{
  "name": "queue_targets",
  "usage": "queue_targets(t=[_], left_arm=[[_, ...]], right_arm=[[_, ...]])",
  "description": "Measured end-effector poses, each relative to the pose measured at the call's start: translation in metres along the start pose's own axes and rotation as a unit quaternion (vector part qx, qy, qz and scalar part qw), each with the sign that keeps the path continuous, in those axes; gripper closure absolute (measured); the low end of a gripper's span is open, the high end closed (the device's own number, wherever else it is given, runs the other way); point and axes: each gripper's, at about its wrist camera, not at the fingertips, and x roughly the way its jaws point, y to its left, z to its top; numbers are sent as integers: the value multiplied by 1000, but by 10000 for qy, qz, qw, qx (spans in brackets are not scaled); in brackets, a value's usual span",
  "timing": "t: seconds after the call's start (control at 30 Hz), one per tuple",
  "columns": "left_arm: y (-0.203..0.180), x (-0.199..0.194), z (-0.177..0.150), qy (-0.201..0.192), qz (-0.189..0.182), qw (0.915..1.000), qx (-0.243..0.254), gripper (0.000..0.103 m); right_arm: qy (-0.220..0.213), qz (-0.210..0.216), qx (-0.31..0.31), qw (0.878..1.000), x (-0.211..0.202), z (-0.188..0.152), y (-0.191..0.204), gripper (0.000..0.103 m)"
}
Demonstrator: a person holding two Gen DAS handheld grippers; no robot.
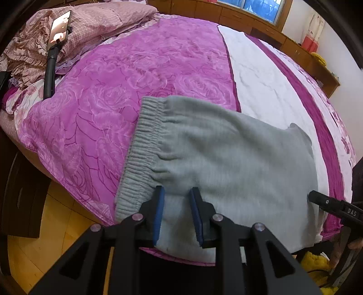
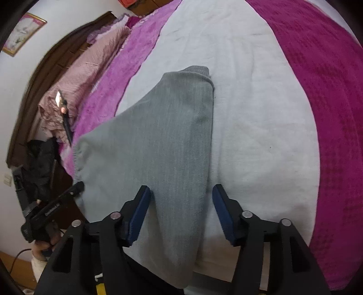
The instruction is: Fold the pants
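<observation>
The left hand-held gripper [image 1: 175,192] hovers with its blue-padded jaws parted to a moderate gap over the near edge of the grey knitted pants [image 1: 226,158], just right of the ribbed, gathered elastic waistband [image 1: 140,145]; nothing is clamped between the pads. The right hand-held gripper [image 2: 181,192] stands wider open, its jaws straddling the near end of the folded leg section without closing on the cloth. The pants look soft and fleecy with fine vertical ribbing, already doubled over into a compact shape, with a rounded fold end [image 2: 197,70] at the far side. They lie near the front edge of the bed, partly on a white quilted strip [image 2: 261,113] and partly on a magenta plush blanket with an embossed rose pattern [image 1: 113,90]. Far left, a phone on a black stand [image 1: 59,27] leans against pink checked bedding [image 1: 95,20].
</observation>
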Motion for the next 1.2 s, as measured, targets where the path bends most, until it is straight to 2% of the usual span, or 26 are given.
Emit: queue_targets(t=[0.33, 0.4, 0.47, 0.57, 0.7, 0.87, 1.03, 1.2], left_arm=[[0, 1, 0, -3, -57, 10000, -16, 75], [0, 1, 0, 0, -49, 10000, -14, 75], [0, 1, 0, 7, -49, 10000, -17, 74], [-1, 1, 1, 32, -38, 10000, -38, 74], [-5, -7, 1, 32, 24, 9999, -123, 74], [-21, -16, -4, -21, -129, 9998, 116, 74], [-36, -9, -11, 89, -236, 9993, 285, 74], [-28, -10, -9, 51, -206, 9996, 171, 74]], right_arm=[[-8, 210, 2, 9998, -1, 0, 8, 51], [-23, 187, -2, 9998, -1, 0, 9, 61], [10, 142, 34, 9999, -2, 1, 7, 77], [27, 374, 180, 9991, -6, 2, 3, 90], [-151, 575, 29, 9982, -21, 5, 13, 94], [-453, 757, -375, 9954, -44, 7, 36, 96], [-595, 848, -766, 9917, -57, 8, 60, 97], [-671, 1014, -1106, 9864, -67, 15, 86, 98]])
